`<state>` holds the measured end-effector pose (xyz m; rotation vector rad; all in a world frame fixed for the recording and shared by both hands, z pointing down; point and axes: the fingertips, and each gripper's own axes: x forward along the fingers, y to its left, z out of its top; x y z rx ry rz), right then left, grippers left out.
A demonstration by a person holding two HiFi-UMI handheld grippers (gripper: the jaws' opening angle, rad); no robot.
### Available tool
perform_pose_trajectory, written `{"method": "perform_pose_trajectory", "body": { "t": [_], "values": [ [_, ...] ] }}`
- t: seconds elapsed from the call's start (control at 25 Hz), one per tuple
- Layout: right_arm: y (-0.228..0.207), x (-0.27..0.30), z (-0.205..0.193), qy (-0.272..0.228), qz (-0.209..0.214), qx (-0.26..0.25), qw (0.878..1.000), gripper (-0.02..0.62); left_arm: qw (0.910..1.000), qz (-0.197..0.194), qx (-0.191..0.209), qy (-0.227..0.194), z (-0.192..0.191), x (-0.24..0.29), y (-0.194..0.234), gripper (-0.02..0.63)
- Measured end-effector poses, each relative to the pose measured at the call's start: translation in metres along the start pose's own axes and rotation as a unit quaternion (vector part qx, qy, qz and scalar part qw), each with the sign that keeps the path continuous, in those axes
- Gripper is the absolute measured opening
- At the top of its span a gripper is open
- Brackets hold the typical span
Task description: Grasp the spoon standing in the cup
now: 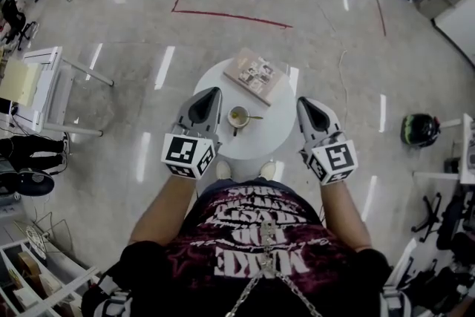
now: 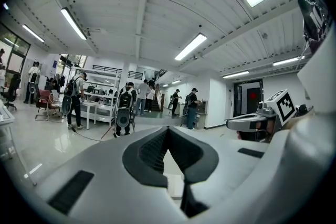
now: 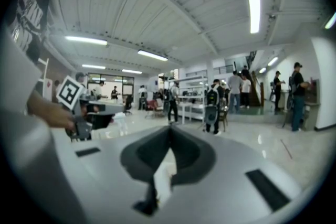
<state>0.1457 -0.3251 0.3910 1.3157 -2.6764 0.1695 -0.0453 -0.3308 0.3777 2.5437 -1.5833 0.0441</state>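
Spoon point(image 1: 254, 117) is seen resting in the cup point(image 1: 231, 115) on the round white worktop point(image 1: 271, 137), handle pointing right. The left claw point(image 1: 211, 98) is held clenched on nothing, just left of the cup. A book point(image 1: 256, 76) lies behind the cup. The right claw point(image 1: 306, 106) is likewise clenched, empty.

My workspace, a big open lab hall, glossy pale floor point(image 1: 141, 41) marked with red tape lines point(image 1: 230, 15), ceiling strip lights point(image 2: 190, 45), white workbenches point(image 2: 96, 107), people wearing backpack rigs point(image 2: 124, 112)
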Motion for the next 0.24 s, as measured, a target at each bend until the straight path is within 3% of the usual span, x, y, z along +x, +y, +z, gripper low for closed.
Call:
{"method": "perform_pose_trajectory", "body": {
  "t": [0.24],
  "values": [
    [-0.004, -0.0027, 0.0028, 0.001, -0.008, -0.002, 1.0, 0.032, 1.0, -0.002, -0.001, -0.001, 0.0007, 0.0006, -0.0002, 0.025]
  ]
}}
